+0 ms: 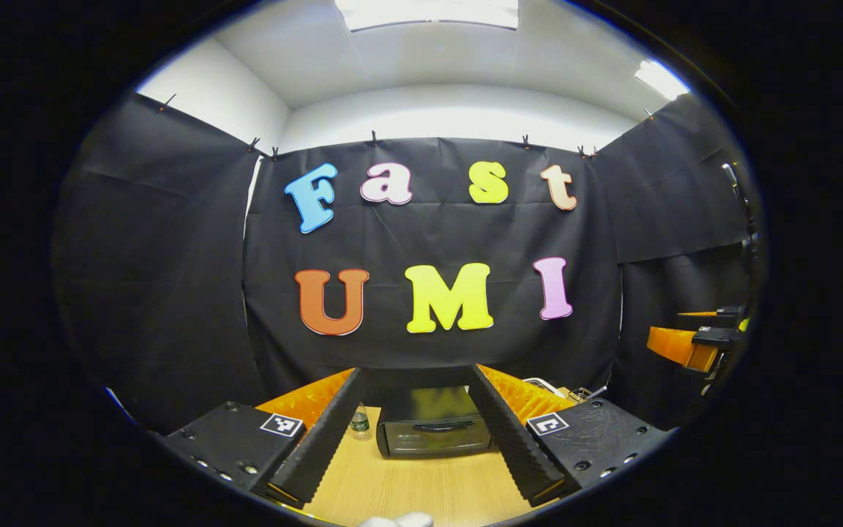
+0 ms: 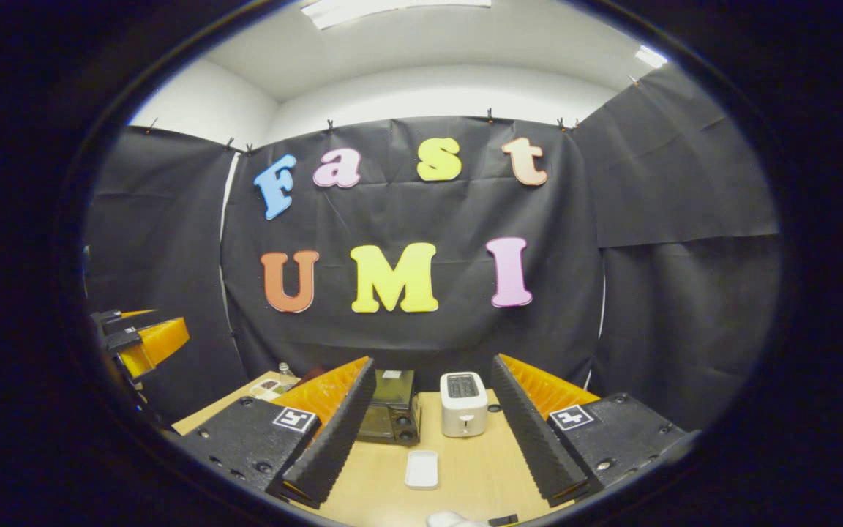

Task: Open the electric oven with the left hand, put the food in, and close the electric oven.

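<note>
The black electric oven (image 1: 432,432) stands on the wooden table (image 1: 421,487), its door shut and its handle facing me. It sits framed between the fingers of my left gripper (image 1: 416,380), which is open, holds nothing and is well short of the oven. In the right gripper view the oven (image 2: 392,413) is left of centre, partly behind a finger. My right gripper (image 2: 434,362) is open with nothing in it. A small white shallow tray (image 2: 421,468) lies on the table in front of it. A white object (image 2: 451,518) peeks in at the bottom edge.
A white toaster (image 2: 463,402) stands right of the oven. A small bottle (image 1: 359,421) stands left of the oven. The other gripper (image 1: 692,344) hangs far right in the left gripper view, and the left one (image 2: 143,340) far left in the right gripper view.
</note>
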Demonstrator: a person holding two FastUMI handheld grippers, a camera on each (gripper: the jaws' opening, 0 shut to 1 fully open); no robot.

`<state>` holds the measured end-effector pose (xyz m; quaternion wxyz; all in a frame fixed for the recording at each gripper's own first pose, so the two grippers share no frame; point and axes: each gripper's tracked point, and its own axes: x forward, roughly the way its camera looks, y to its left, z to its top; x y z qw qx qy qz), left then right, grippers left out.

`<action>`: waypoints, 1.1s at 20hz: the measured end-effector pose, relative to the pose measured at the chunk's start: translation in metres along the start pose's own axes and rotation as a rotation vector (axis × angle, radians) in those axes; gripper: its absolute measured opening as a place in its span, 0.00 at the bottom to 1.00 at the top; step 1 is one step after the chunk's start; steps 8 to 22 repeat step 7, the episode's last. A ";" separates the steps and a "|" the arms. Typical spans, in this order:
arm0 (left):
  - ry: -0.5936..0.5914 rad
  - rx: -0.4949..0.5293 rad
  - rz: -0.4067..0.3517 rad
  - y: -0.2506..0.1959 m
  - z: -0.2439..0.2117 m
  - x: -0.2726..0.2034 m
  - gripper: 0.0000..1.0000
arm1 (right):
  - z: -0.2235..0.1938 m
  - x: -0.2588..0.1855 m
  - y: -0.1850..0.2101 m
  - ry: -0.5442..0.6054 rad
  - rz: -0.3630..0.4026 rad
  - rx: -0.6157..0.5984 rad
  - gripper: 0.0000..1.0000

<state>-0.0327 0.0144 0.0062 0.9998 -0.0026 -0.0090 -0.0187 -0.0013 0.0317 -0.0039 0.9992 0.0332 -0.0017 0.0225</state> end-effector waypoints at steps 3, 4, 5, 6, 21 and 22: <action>-0.004 0.006 -0.019 0.001 0.003 -0.003 0.95 | 0.000 -0.007 0.003 -0.003 -0.016 0.009 0.91; -0.005 0.010 -0.021 0.002 0.003 -0.003 0.95 | 0.002 -0.009 0.003 -0.004 -0.023 0.009 1.00; -0.004 0.014 -0.018 0.004 0.004 -0.002 0.95 | 0.004 -0.009 0.003 -0.011 -0.028 0.008 0.91; -0.001 0.011 -0.015 0.006 0.002 -0.002 0.88 | 0.007 -0.011 0.004 -0.019 -0.031 0.007 1.00; -0.001 0.004 -0.011 0.007 0.002 -0.001 0.88 | 0.016 -0.016 0.006 -0.026 -0.029 0.002 1.00; -0.001 0.004 -0.011 0.007 0.002 -0.001 0.88 | 0.016 -0.016 0.006 -0.026 -0.029 0.002 1.00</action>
